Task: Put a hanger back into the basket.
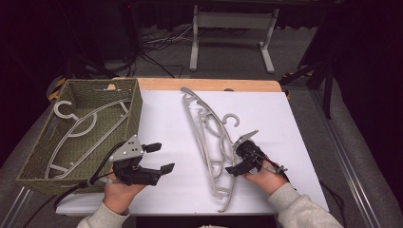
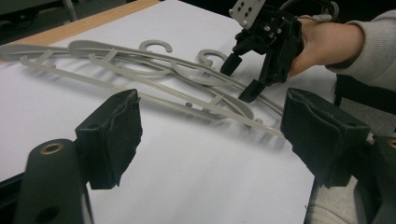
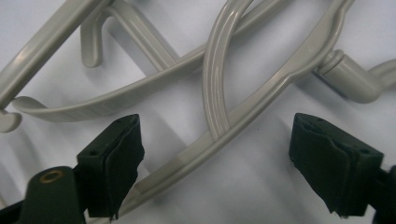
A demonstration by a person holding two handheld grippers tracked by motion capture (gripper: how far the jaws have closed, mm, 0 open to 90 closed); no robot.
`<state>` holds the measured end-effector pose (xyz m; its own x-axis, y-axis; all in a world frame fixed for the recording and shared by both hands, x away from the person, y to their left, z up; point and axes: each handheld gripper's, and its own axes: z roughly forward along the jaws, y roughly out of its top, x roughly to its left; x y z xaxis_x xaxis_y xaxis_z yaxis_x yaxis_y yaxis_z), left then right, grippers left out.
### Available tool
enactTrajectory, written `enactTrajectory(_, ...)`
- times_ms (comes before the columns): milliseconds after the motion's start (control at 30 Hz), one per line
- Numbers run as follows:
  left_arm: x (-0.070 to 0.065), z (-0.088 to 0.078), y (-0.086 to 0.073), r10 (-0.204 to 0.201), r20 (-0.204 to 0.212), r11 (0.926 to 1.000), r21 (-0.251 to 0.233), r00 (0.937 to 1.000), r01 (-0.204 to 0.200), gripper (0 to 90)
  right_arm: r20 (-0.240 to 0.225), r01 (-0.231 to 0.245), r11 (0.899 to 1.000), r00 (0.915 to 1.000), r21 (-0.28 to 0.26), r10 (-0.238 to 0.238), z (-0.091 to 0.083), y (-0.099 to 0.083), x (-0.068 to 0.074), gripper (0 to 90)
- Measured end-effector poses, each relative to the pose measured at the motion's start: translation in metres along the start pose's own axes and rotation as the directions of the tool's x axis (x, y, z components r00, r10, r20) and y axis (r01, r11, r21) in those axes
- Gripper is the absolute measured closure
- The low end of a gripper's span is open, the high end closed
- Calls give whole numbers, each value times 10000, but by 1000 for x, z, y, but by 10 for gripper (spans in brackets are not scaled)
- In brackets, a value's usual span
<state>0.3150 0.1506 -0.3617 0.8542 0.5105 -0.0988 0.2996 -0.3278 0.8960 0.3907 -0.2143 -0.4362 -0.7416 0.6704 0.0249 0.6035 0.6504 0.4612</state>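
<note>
Two grey plastic hangers [image 1: 209, 137] lie overlapped on the white sheet [image 1: 161, 114], hooks toward the right. My right gripper [image 1: 233, 157] is down over their near part. In the right gripper view its jaws [image 3: 219, 172] stand open astride a hanger arm [image 3: 233, 121], and neither pad touches it. My left gripper [image 1: 164, 156] hovers over bare sheet to the left of the hangers, open and holding nothing. The left gripper view has its jaws [image 2: 217, 135] wide apart, with the hangers [image 2: 177, 79] and the right gripper [image 2: 239, 79] beyond.
A green woven basket [image 1: 138, 109] stands at the table's left with another grey hanger [image 1: 81, 126] lying inside. A strip of wooden table edge [image 1: 209, 84] runs behind the sheet. White table legs [image 1: 195, 42] and cables are on the floor beyond.
</note>
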Motion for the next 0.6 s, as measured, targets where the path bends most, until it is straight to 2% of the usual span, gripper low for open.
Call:
enactTrajectory(133,0,-1,0,59,1,10000,-16,10000,-59,213,454,50,10000,9990,71,-53,-1,1,2,281)
enactTrajectory(233,0,-1,0,23,-8,10000,-21,10000,-23,213,515,-34,10000,9987,91,30,-2,1,0,343)
enactTrajectory(267,0,-1,0,29,-13,10000,-21,10000,-29,213,511,-69,9999,9987,85,65,-3,1,0,386)
enactTrajectory(300,0,-1,0,29,-13,10000,-21,10000,-29,213,511,-69,9999,9987,85,65,-3,1,0,386)
enactTrajectory(333,0,-1,0,37,-9,10000,-17,10000,-37,213,410,-171,9998,9990,82,167,-4,1,-3,456)
enactTrajectory(367,0,-1,0,41,-21,10000,-11,10000,-41,213,410,-171,9998,9990,82,167,-4,1,-3,456)
enactTrajectory(467,0,-1,0,42,-10,10000,-21,10000,-42,213,346,-453,9990,9984,51,451,-6,1,-6,553)
enactTrajectory(533,0,-1,0,45,-9,10000,-21,10000,-45,213,332,-579,9983,9978,43,578,-7,1,-7,574)
enactTrajectory(600,1,-1,0,78,-14,10000,-18,10000,-78,213,288,-745,9972,9968,25,744,-8,0,-10,640)
